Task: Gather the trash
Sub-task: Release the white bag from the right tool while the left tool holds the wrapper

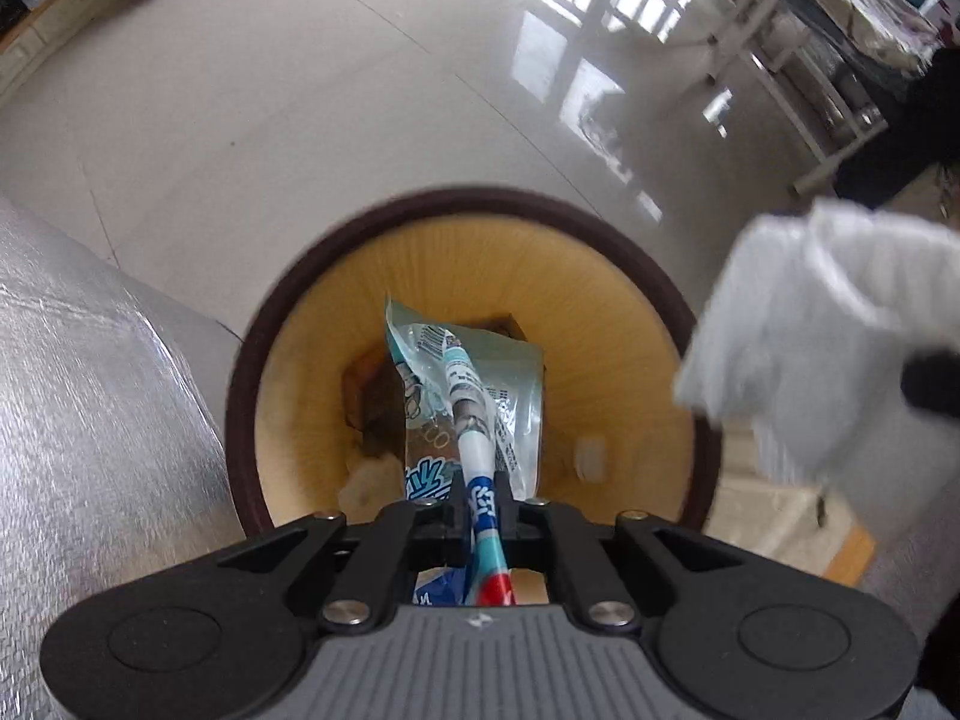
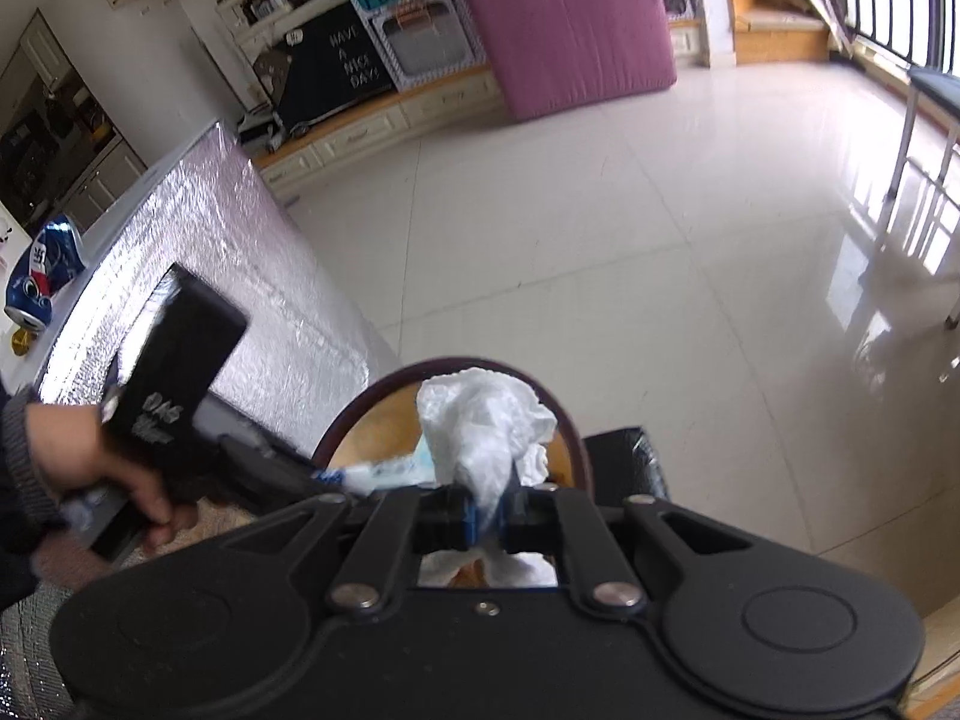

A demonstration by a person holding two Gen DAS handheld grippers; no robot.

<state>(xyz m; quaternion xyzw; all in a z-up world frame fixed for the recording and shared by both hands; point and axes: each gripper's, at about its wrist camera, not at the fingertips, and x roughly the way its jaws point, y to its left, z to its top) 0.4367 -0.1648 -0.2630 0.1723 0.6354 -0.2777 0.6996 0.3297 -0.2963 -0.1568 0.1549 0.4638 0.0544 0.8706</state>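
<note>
My left gripper [image 1: 483, 501] is shut on a blue and white snack wrapper [image 1: 465, 396] and holds it over the mouth of a round bin [image 1: 606, 300] with a dark rim and yellow inside. Scraps lie at the bin's bottom. My right gripper [image 2: 486, 507] is shut on a crumpled white tissue [image 2: 483, 420], just above the same bin's rim [image 2: 564, 414]. The tissue also shows in the left wrist view [image 1: 828, 324], at the right above the bin. The left gripper's body [image 2: 174, 372] and the hand on it show at the left.
A table covered in silver foil [image 1: 78, 396] stands left of the bin, with a blue can [image 2: 42, 276] on it. Glossy white floor tiles [image 2: 600, 228] spread beyond. A pink mattress [image 2: 564, 24] leans at the far wall. A white rack [image 1: 804, 90] stands far right.
</note>
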